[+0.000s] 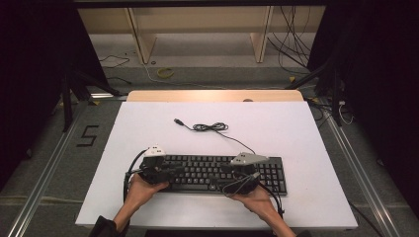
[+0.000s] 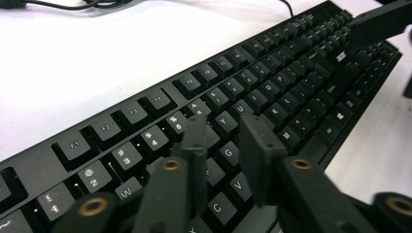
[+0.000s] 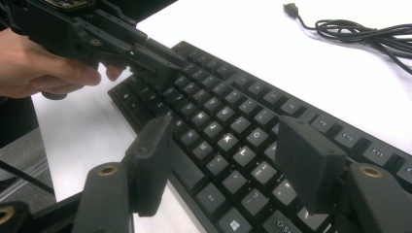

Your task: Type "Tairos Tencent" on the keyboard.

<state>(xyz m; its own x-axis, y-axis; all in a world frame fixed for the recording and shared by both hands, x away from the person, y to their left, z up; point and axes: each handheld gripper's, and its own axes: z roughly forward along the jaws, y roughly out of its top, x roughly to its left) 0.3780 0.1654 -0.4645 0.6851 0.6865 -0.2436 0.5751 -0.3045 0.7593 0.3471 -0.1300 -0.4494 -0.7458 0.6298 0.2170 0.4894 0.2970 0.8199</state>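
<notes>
A black keyboard [image 1: 217, 174] lies on the near half of the white table [image 1: 148, 128], its cable [image 1: 212, 127] coiled farther off. The left gripper [image 2: 226, 133] hovers over the keyboard's left end, jaws narrow, nothing between them. The right gripper [image 3: 228, 160] hangs over the keys right of the middle, jaws wide, gripping nothing.

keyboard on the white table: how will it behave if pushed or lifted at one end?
The keyboard looks long, flat and rigid, so it would probably slide or pivot, not tip. Its cable is loosely coiled, likely floppy and dragging behind. Keycaps may depress under contact.
</notes>
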